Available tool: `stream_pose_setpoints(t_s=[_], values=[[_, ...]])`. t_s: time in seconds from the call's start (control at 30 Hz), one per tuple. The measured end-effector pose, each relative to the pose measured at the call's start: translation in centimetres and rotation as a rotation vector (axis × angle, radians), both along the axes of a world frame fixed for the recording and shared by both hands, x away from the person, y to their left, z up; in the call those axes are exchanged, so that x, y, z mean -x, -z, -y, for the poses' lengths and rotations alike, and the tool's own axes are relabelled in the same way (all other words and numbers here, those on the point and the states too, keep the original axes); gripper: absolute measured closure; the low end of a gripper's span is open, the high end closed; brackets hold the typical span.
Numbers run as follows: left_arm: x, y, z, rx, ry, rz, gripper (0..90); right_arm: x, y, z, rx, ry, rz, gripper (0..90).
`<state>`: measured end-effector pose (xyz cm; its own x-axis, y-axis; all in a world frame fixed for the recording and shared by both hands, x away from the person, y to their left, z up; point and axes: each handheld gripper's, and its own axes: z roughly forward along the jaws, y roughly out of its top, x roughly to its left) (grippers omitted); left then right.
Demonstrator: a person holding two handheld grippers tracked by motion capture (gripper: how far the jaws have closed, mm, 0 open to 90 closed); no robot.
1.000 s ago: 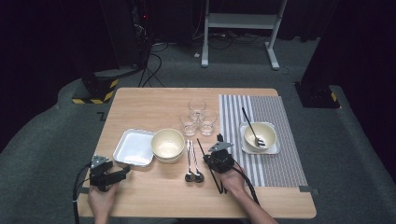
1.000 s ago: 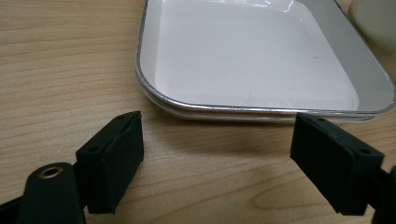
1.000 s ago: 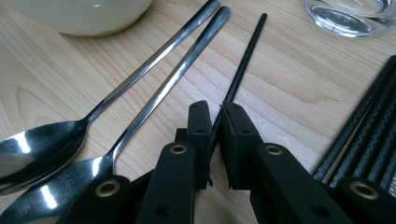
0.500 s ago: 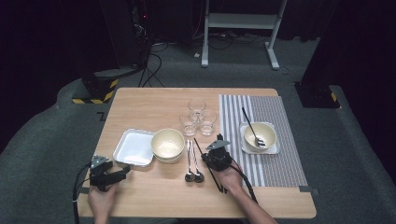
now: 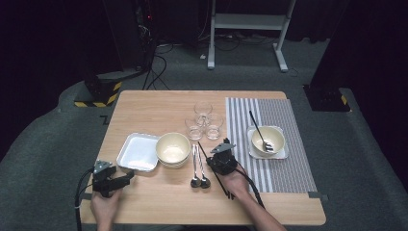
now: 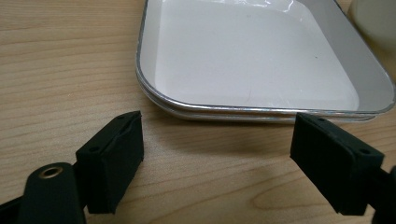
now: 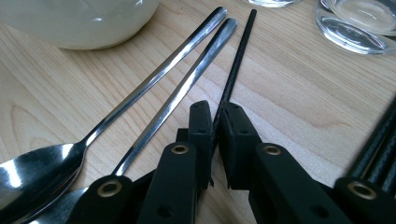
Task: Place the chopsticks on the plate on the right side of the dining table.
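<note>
Two grippers work at the near edge of the wooden table (image 5: 159, 103). The right gripper (image 7: 215, 122) has its jaws clenched on a thin black chopstick (image 7: 236, 60), the pads pressing on it from either side. The stick runs straight ahead from the jaws, its far tip ending near a clear glass (image 7: 357, 25) that stands ahead and off to that gripper's right. Just beside the chopstick, on the gripper's left, lie two steel spoons (image 7: 154, 79) side by side, with their handles pointing away and their bowls close to the gripper's body. Ahead of the spoons and further left sits a cream bowl (image 7: 79, 21). In the high view the right gripper (image 5: 219, 153) sits just right of the spoons (image 5: 198, 166), with the chopstick (image 5: 211, 163) passing under it. Three glasses (image 5: 204, 122) are clustered beyond it, and a striped placemat (image 5: 288, 168) is at its right side. On the mat a second bowl (image 5: 268, 140) with a spoon in it rests on a small white plate.

The left gripper (image 6: 217, 161) is released: its jaws stand wide apart and nothing is between them. Directly ahead of it, close but not touching, is a white square tray (image 6: 257, 60) with a metal rim. In the high view the left gripper (image 5: 126, 177) rests low on the table near its front left corner, with the tray (image 5: 137, 151) just beyond its tips.
</note>
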<state>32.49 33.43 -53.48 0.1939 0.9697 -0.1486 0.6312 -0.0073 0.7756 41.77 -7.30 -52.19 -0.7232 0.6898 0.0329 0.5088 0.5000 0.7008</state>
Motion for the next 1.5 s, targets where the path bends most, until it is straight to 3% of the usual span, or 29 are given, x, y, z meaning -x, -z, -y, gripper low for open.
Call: stream_pose_setpoints(t_s=[0.1,0.93,1.07,1.2,1.5], values=[[0.0,0.0,0.1,-0.016,0.005,-0.001,17.5,-0.2,0.0,-0.1,0.0,-0.003,-0.001,82.9],[0.0,0.0,0.0,-0.003,0.001,-0.001,17.9,-1.1,-0.1,-0.6,-0.004,-0.012,-0.025,83.2],[0.0,0.0,0.0,-0.004,0.001,-0.001,17.8,-1.1,-0.1,-0.6,-0.015,-0.016,-0.029,77.0],[0.0,0.0,0.0,-0.003,0.001,-0.001,17.8,-0.7,-0.3,-0.5,-0.018,-0.021,-0.018,72.6],[0.0,0.0,0.0,-0.004,0.001,-0.001,18.0,0.8,-0.9,0.8,-0.01,-0.028,-0.004,76.1]])
